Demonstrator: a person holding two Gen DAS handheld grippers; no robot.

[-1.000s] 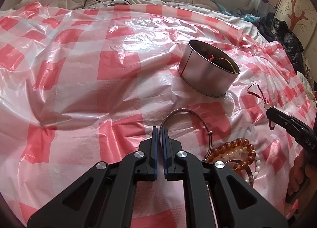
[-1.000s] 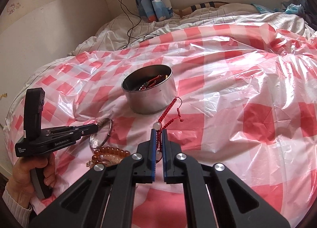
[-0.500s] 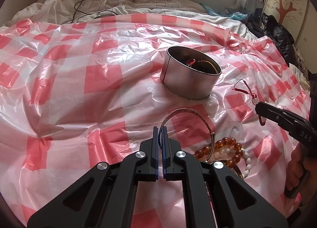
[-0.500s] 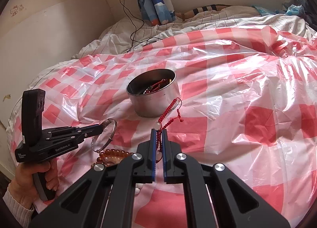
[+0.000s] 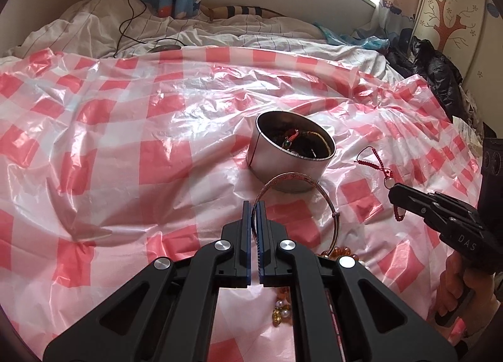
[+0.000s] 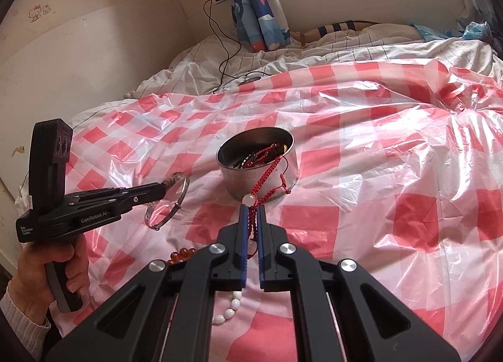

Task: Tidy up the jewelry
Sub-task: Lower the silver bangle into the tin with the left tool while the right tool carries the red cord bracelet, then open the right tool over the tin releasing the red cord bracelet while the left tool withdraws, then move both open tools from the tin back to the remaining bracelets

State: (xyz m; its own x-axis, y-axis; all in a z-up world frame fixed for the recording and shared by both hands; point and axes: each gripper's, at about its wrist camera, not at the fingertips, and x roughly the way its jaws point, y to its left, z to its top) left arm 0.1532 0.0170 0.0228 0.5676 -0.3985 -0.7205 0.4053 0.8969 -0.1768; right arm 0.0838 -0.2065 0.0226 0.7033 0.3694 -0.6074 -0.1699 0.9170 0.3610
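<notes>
A round metal tin [image 5: 290, 157] [image 6: 257, 162] with jewelry inside sits on the red-and-white checked plastic sheet [image 5: 125, 148]. My left gripper [image 5: 254, 204] [image 6: 163, 186] is shut on a thin silver bangle [image 5: 327, 201] [image 6: 166, 204], which hangs off the sheet, short of the tin. My right gripper [image 6: 250, 208] [image 5: 393, 193] is shut on a red cord bracelet [image 6: 267, 178] [image 5: 375, 162] with a pale bead, lifted in front of the tin. Amber beads [image 5: 341, 252] [image 6: 182, 253] and white beads [image 6: 231, 308] lie below on the sheet.
The sheet covers a bed with a striped white quilt [image 5: 220, 35] behind. A black cable [image 6: 220, 47] runs to a wall socket. Blue curtains [image 6: 261, 6] hang at the back. Dark clothing [image 5: 437, 72] lies at the bed's right edge.
My left gripper has risen with the bangle, lifting it off the sheet toward the tin. The right gripper stays shut on the red cord and has barely moved.
</notes>
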